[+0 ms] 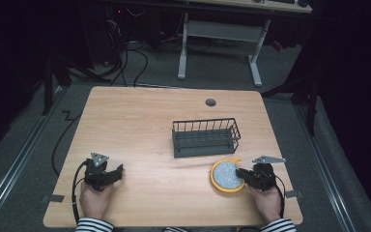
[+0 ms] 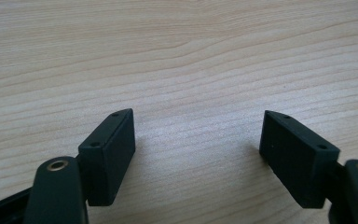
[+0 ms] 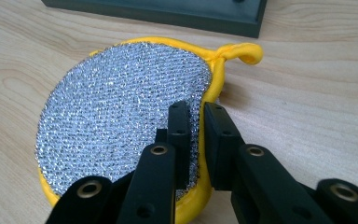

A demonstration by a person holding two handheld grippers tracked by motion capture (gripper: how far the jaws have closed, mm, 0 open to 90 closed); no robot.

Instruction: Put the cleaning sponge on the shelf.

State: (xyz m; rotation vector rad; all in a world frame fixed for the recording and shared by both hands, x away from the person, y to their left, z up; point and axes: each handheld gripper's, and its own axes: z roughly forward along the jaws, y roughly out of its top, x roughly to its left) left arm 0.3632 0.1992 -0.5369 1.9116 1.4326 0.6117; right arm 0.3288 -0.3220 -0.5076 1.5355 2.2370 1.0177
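Observation:
A round scouring pad (image 1: 227, 176) with a silver mesh face and yellow rim lies on the wooden table (image 1: 145, 125) near its front right. In the right gripper view the pad (image 3: 121, 107) has a yellow loop at its far edge, and my right gripper (image 3: 197, 122) is shut on its near right rim, one jaw over the mesh and one outside the yellow edge. From above, the right gripper (image 1: 240, 172) reaches the pad from the right. My left gripper (image 1: 120, 170) rests at the front left, open (image 2: 198, 135) over bare wood.
A dark wire basket (image 1: 206, 137) stands just behind the pad, mid-table; its base (image 3: 158, 11) shows at the top of the right gripper view. A grey cable grommet (image 1: 210, 102) sits near the far edge. Cables and a desk frame lie on the floor beyond.

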